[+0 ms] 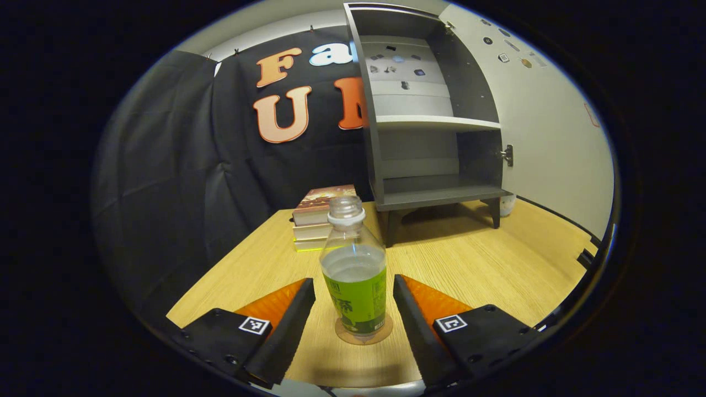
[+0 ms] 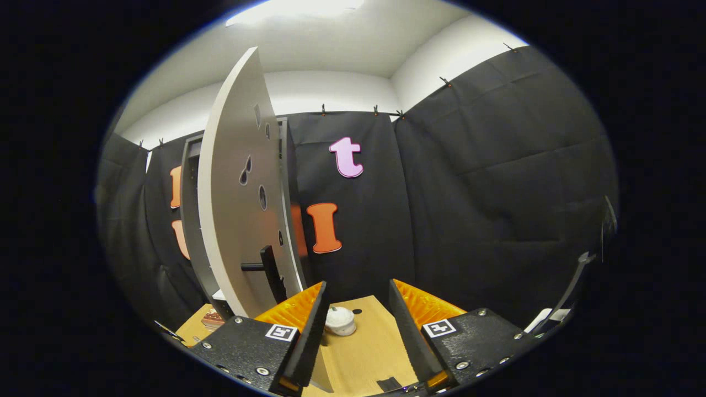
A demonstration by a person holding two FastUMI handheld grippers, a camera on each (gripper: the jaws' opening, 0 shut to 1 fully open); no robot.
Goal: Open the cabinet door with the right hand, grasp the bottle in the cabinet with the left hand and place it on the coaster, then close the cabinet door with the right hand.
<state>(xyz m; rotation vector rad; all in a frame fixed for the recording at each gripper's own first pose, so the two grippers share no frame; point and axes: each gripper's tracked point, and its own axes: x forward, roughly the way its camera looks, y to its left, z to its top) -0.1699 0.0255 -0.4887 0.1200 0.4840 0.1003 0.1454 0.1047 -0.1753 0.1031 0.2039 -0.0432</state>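
Clear plastic bottle [image 1: 354, 270] upright on round coaster [image 1: 363, 334].

Right gripper [image 2: 356, 309]: jaws apart, holding nothing, lower centre. Cabinet door [image 2: 237, 187] stands open at left, its dark handle [image 2: 267, 273] facing the gripper. A small white lidded container [image 2: 339, 321] sits on the wooden table [image 2: 367, 353] between the fingers.
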